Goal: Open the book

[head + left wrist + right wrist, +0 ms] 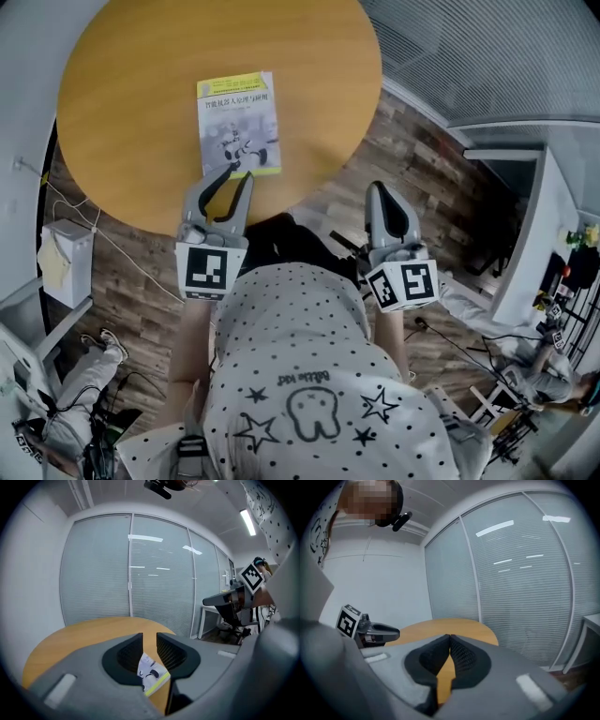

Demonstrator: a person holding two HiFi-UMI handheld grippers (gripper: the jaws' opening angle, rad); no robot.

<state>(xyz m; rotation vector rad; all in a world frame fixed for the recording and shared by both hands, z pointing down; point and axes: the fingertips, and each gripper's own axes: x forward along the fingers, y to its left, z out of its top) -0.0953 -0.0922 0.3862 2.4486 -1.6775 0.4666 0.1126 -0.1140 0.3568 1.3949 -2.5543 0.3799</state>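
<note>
Book: the book (239,124) lies closed and cover up on the round table (131,84), a little toward 5 o'clock of its middle, with its short edges at 12 and 6 o'clock.

Left gripper: my left gripper (232,174) points to 12 o'clock over the book's near edge. Its jaws stand apart with a narrow gap and clamp nothing.

Between the left jaws: in the left gripper view a corner of the book (152,672) shows low in the gap, beyond the pads. I cannot tell whether the tips touch the cover.

Right gripper: my right gripper (380,192) is at 3 o'clock of the left one, well apart from the book. It is past the table's rim and over the wood floor (422,159). Its jaws are together, the tips meeting, with nothing in them.

Right gripper view: only a strip of tabletop (440,627) shows past the closed pads. The left gripper sits out at 9 o'clock.

Me: my dotted shirt (300,319) fills the 6 o'clock part of the head view, with both marker cubes just ahead of it.
</note>
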